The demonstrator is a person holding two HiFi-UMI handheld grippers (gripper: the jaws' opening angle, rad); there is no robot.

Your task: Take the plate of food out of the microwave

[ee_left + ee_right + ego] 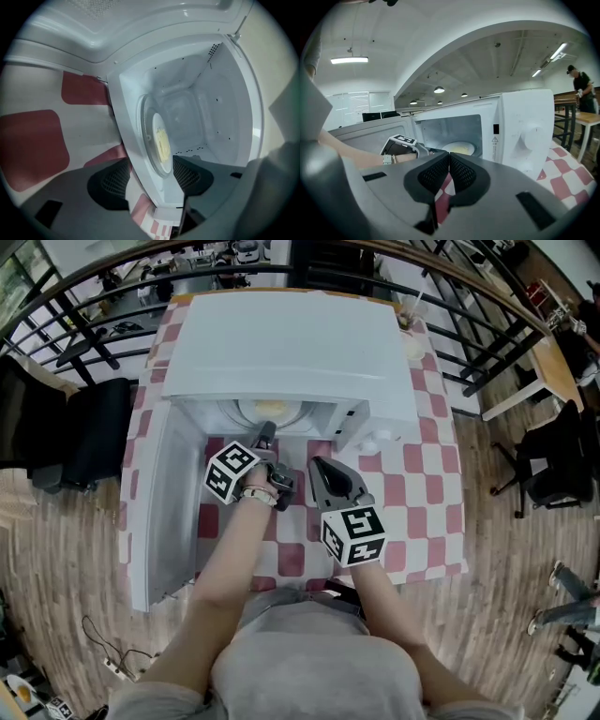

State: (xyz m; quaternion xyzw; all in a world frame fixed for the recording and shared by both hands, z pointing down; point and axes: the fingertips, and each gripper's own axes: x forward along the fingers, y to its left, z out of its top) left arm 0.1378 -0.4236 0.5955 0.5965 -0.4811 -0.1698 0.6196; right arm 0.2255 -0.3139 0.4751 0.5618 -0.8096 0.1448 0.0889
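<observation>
Your L gripper (265, 434) is open at microwave (291, 352) mouth, jaws apparently straddling plate (161, 140) rim; R gripper (319, 467) closed, empty, by front edge of counter (412, 474).

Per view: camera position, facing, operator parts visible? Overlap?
Head view: on head, steeply down at open microwave; forearms, left gripper, right gripper.
Left gripper view: on that gripper, into the cavity at the plate of food; own jaws apart.
Right gripper view: on that gripper, faces the microwave's front; own jaws together, left forearm.
Shared: all see the plate.
</observation>
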